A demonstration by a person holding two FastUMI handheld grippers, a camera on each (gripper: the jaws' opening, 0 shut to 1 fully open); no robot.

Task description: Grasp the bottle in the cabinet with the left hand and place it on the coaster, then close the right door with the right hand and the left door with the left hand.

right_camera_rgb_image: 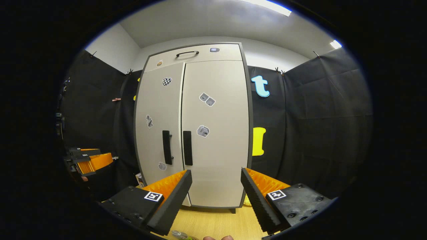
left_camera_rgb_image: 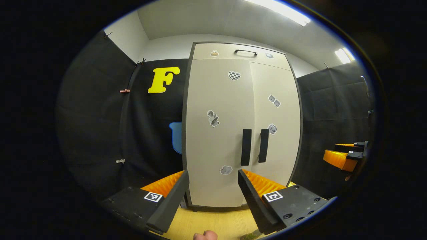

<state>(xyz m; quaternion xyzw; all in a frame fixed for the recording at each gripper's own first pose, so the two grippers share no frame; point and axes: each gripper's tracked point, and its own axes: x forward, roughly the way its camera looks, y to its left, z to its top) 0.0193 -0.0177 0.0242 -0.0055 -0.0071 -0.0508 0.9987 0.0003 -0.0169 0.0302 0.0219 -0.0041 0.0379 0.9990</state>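
The pale cabinet (left_camera_rgb_image: 217,133) stands straight ahead with both doors shut and the two dark handles (left_camera_rgb_image: 246,147) side by side. My left gripper (left_camera_rgb_image: 212,173) is open in front of its left door, apart from it, holding nothing. In the right gripper view the same cabinet (right_camera_rgb_image: 213,133) is closed, and my right gripper (right_camera_rgb_image: 216,171) is open and holds nothing before the right door. A clear greenish object (right_camera_rgb_image: 181,235), possibly the bottle, peeks in at the bottom edge, also as a greenish scrap (left_camera_rgb_image: 250,236). What it rests on is hidden.
The cabinet stands on a light wooden table (left_camera_rgb_image: 217,220). A fingertip (left_camera_rgb_image: 205,235) shows at the bottom edge. The right gripper (left_camera_rgb_image: 343,156) hangs far to the right, and the left gripper (right_camera_rgb_image: 86,160) far to the left. A small box (right_camera_rgb_image: 140,180) sits beside the cabinet's left foot.
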